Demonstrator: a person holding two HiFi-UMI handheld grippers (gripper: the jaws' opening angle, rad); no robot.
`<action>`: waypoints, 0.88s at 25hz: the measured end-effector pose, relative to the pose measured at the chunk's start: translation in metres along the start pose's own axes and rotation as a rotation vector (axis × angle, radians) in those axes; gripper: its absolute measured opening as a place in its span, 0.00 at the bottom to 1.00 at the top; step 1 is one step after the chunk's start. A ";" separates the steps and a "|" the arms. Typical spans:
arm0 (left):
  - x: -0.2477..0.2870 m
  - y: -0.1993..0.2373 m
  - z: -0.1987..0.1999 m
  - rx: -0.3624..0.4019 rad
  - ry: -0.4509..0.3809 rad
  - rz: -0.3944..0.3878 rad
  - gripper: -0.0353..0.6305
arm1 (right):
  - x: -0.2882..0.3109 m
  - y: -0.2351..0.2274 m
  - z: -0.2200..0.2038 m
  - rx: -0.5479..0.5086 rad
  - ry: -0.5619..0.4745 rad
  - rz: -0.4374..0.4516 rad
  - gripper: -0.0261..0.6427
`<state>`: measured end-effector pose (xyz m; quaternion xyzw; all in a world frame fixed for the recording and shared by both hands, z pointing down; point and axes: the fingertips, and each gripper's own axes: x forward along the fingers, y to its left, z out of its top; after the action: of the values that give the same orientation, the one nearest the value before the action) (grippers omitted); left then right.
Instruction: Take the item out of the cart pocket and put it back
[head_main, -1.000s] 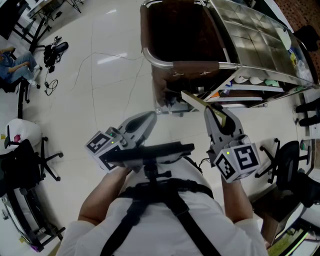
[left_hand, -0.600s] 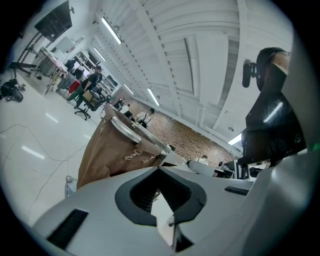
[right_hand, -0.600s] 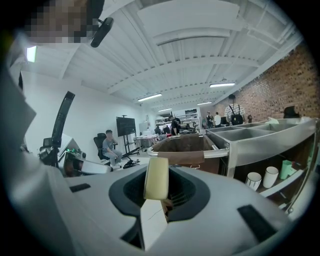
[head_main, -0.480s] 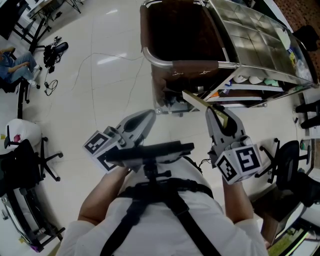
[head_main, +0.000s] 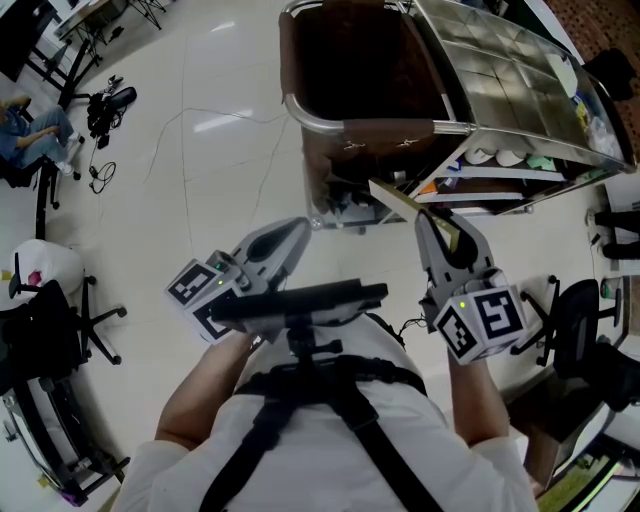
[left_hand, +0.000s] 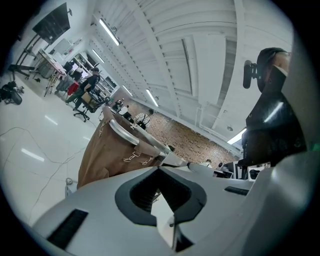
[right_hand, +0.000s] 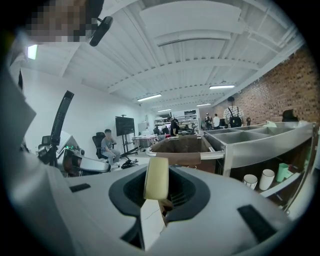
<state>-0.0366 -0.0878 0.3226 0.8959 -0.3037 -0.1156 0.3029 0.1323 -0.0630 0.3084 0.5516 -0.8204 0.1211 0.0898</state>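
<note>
My right gripper (head_main: 441, 229) is shut on a flat pale-yellow item (head_main: 398, 200), which sticks out up and to the left, toward the cart. In the right gripper view the item (right_hand: 156, 178) stands on edge between the jaws of the right gripper (right_hand: 159, 199). The cart's brown fabric pocket (head_main: 352, 62), open at the top inside a metal rim, lies just beyond it. My left gripper (head_main: 298, 233) hovers over the floor to the left of the cart. Its jaws meet at the tip, and the left gripper (left_hand: 160, 173) holds nothing.
The cart's steel top (head_main: 505, 72) has several compartments, and a lower shelf holds cups (right_hand: 265, 179). Office chairs stand at the left (head_main: 45, 325) and right (head_main: 582, 318). Cables and gear (head_main: 105, 105) lie on the floor by a seated person (head_main: 25, 125).
</note>
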 end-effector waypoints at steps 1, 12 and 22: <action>0.000 -0.001 0.000 -0.002 0.000 -0.001 0.04 | 0.000 -0.001 0.001 -0.004 -0.002 -0.003 0.15; -0.005 -0.004 -0.007 -0.011 0.009 -0.007 0.04 | 0.023 -0.011 -0.001 -0.024 0.015 -0.020 0.15; -0.006 -0.004 -0.011 -0.018 0.014 0.002 0.04 | 0.057 -0.017 -0.017 -0.031 0.065 -0.010 0.15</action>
<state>-0.0353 -0.0762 0.3290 0.8938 -0.3013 -0.1115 0.3130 0.1267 -0.1138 0.3425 0.5502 -0.8159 0.1259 0.1257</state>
